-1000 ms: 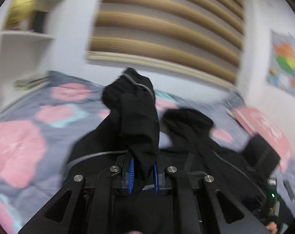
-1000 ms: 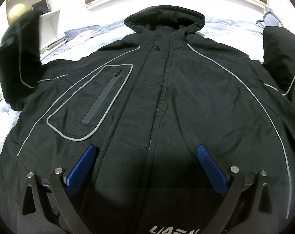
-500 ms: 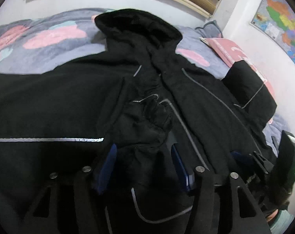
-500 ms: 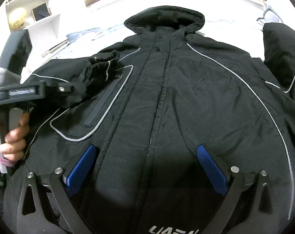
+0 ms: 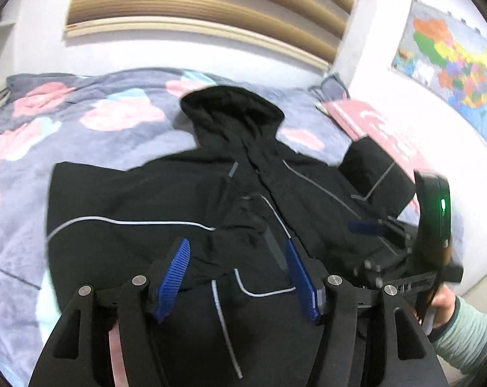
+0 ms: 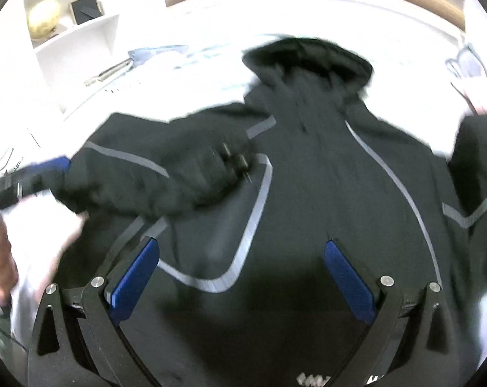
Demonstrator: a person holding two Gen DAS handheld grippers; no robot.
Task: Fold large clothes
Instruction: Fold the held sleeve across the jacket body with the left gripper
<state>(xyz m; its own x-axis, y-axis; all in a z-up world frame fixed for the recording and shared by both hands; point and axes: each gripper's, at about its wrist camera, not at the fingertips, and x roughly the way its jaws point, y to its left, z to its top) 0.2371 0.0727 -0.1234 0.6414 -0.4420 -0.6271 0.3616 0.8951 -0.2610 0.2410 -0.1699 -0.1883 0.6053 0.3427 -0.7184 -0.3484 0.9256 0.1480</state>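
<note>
- While the black hooded jacket (image 5: 307, 200) is lying front-up on the bed (image 5: 82, 135), its hood (image 5: 233, 106) is pointing toward the wall and the slatted wooden blind (image 5: 211, 9).
- The fabric is looking matte and slightly padded, with thin grey reflective piping curving across the chest and along the sleeves.
- One sleeve (image 6: 166, 174) is lying folded across the chest, its bunched cuff resting just beside the piped outline of the chest pocket (image 6: 230, 235).
- The left tool (image 5: 237, 277) is hovering with its ribbed blue pads (image 5: 172, 277) spread apart, nothing clamped between them, the folded sleeve showing in the gap.
- The right tool (image 6: 243, 280) is likewise standing wide apart over the lower front of the jacket, its blue pads (image 6: 349, 283) gripping nothing.
- The bed's cover is showing a soft grey-blue cloth with rounded pink and pale blue patches.
- A colourful map (image 5: 449, 64) is hanging on the white wall to the right.
- A white shelf (image 6: 72, 32) is holding a pale round ball (image 6: 45, 17); the right view is blurring and overexposing the rest.
</note>
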